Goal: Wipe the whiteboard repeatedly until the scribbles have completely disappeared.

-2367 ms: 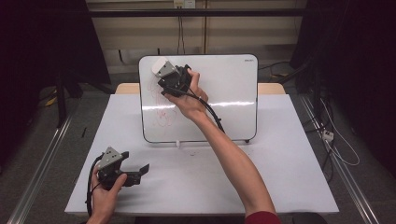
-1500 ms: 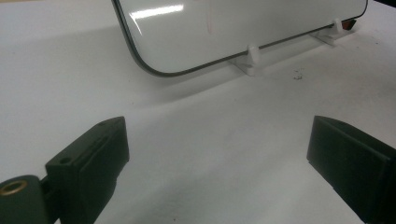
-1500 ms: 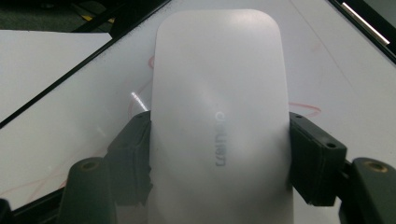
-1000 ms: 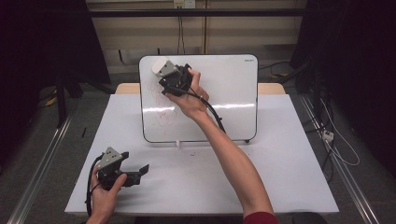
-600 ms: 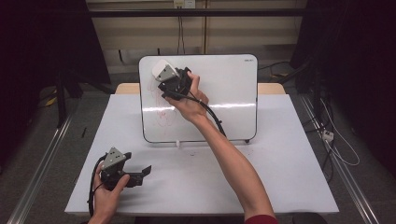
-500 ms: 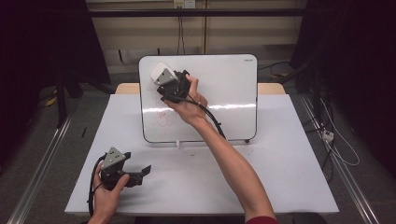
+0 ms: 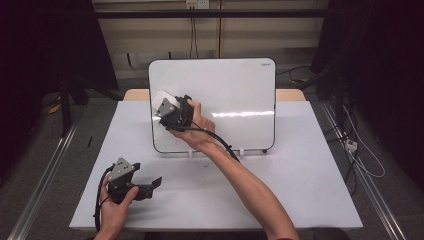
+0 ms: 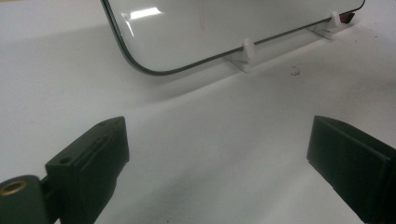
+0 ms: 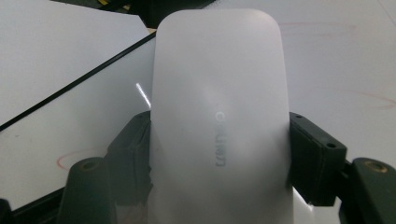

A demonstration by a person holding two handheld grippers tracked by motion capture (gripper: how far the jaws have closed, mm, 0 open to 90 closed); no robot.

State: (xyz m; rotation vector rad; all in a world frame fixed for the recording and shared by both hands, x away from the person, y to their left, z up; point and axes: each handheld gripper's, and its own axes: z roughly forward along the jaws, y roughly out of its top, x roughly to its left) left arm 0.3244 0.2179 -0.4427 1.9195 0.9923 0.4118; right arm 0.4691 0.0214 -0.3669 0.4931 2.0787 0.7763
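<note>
table (image 7: pixel 310 165): white top, wide, bare but for a few dark crumbs near the board's feet. Largest thing in the high view.
whiteboard (image 7: pixel 235 95): stands upright on two small white clip feet near the far edge, rounded corners, dark thin rim, glossy with a light streak. Left gripper view shows its lower corner (image 8: pixel 187 37) and the feet.
marks on board: faint red loops and strokes left on the surface, seen in the right gripper view (image 9: pixel 74 158); thin, half-smeared.
progress: judged as wiping in hand. Much of the board reads clean in the high view, but red traces remain near the eraser, so the job is not finished. Left to do: pass over the remaining red lines, then set the eraser down.
right gripper (image 7: pixel 172 114): held up against the left part of the board face, jaws clamped on the eraser from both sides.
eraser (image 9: pixel 219 116): white, smooth plastic shell, long rounded oval, pale grey embossed lettering down the middle. Sits between the right jaws, at the board's left portion, seen as a white block in the high view (image 7: pixel 163 102). Cannot tell whether its pad side is pressed to the board or just off it.
left gripper (image 7: pixel 150 186): low on the table's near left, well apart from the board, jaws spread wide with nothing between them, only bare table in the gap.
risk: judged, board on light feet could tip or slide under a hard wipe.
</note>
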